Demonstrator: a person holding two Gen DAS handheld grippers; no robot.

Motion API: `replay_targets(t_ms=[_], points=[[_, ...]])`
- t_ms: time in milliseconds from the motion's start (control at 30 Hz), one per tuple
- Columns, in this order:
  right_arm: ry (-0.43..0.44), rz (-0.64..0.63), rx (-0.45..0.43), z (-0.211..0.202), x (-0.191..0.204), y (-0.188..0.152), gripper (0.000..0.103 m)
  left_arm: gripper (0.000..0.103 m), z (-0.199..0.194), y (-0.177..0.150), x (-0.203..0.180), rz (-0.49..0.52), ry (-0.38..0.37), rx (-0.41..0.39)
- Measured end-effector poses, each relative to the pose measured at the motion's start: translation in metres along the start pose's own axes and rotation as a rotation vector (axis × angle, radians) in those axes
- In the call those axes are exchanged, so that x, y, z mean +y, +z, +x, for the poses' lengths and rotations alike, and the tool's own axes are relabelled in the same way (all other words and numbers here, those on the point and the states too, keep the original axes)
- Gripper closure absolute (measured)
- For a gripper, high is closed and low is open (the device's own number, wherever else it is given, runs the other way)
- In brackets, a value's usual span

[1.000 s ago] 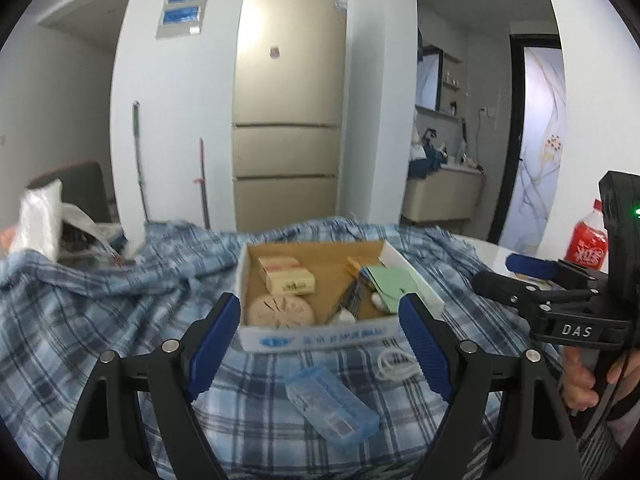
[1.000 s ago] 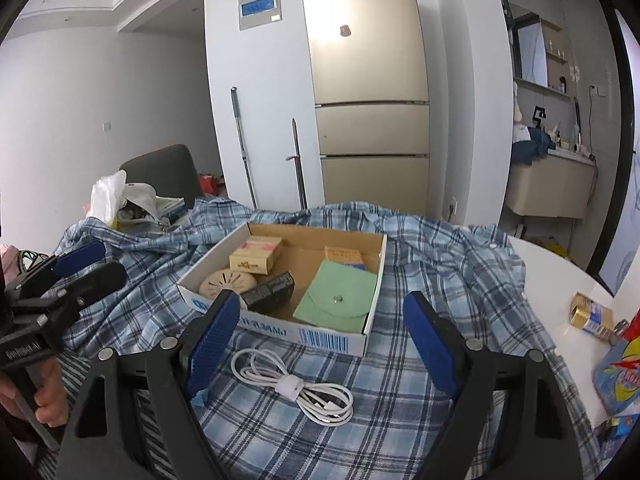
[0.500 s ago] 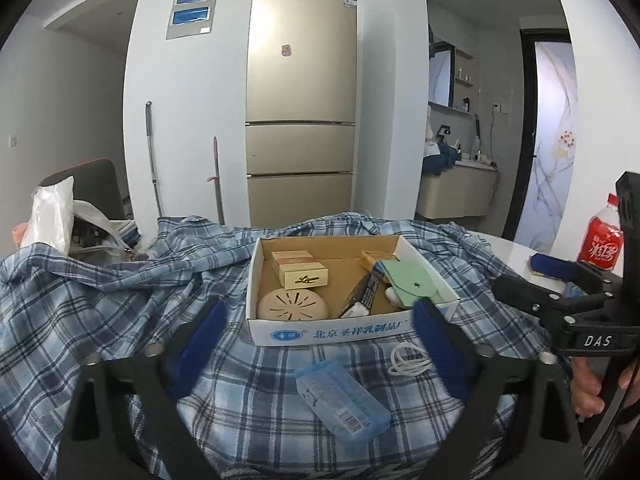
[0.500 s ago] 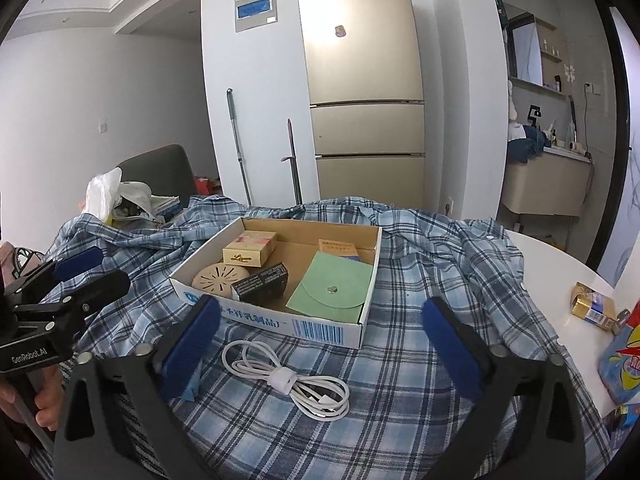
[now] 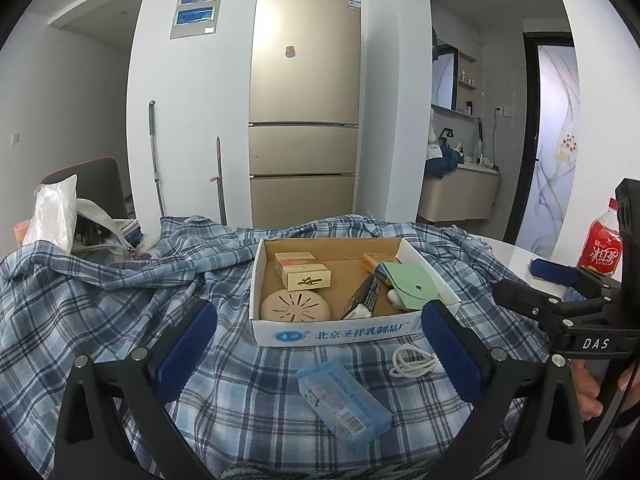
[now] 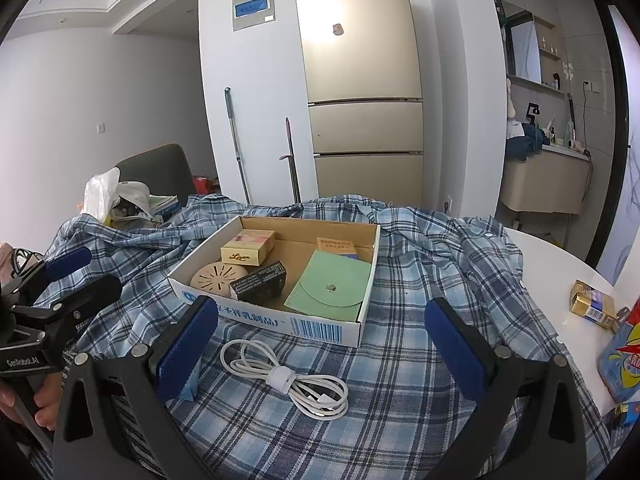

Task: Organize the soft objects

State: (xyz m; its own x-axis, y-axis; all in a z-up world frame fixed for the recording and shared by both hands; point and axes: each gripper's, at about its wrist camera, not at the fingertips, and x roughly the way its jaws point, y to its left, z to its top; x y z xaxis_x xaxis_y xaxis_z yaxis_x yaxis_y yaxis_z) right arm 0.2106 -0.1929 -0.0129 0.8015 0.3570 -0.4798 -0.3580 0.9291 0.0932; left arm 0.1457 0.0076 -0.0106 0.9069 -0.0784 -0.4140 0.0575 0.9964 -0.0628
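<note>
A blue plaid shirt (image 5: 100, 320) (image 6: 440, 264) lies spread over the table. On it stands a shallow cardboard box (image 5: 340, 330) (image 6: 276, 320) holding small cartons, a round beige disc, a dark box and a green pouch (image 5: 412, 288) (image 6: 332, 284). In front of the box lie a blue translucent case (image 5: 344, 398) and a coiled white cable (image 5: 412, 362) (image 6: 288, 376). My left gripper (image 5: 318, 344) is open and empty above the case. My right gripper (image 6: 320, 344) is open and empty above the cable; it also shows in the left wrist view (image 5: 532, 288).
A red drink bottle (image 5: 602, 248) stands at the table's right. Gold and blue snack packets (image 6: 592, 306) lie on the bare white tabletop (image 6: 560, 268) at the right. A white plastic bag (image 5: 52, 208) sits at the far left. A fridge (image 5: 304, 120) stands behind.
Both grippers have pulled back and risen a little, so the box and cable sit farther away. Their jaws stay open. Nothing on the table has moved.
</note>
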Motion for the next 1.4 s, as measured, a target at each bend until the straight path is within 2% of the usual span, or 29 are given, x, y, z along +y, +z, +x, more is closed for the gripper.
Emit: replay_targets(t_ms=[767,1033,1133,1300,1400], points=[[-0.001,0.005,0.005,0.0,-0.001,0.0,0.0,0.0,-0.001,0.001,0.006,-0.019,0.004,0.005],[-0.002,0.004,0.005,0.0,0.0,0.0,0.0,0.0,-0.01,0.004,0.007,-0.029,-0.019,-0.032],[-0.002,0.004,0.005,0.0,0.0,0.0,0.0,0.0,-0.011,0.005,0.007,-0.029,-0.03,-0.025],[-0.007,-0.001,0.005,0.0,0.0,0.0,0.0,0.0,-0.008,0.005,0.005,-0.016,0.005,-0.006],[-0.017,-0.019,0.0,0.0,0.004,-0.001,0.0,0.0,-0.006,0.005,0.009,-0.042,-0.024,0.012]])
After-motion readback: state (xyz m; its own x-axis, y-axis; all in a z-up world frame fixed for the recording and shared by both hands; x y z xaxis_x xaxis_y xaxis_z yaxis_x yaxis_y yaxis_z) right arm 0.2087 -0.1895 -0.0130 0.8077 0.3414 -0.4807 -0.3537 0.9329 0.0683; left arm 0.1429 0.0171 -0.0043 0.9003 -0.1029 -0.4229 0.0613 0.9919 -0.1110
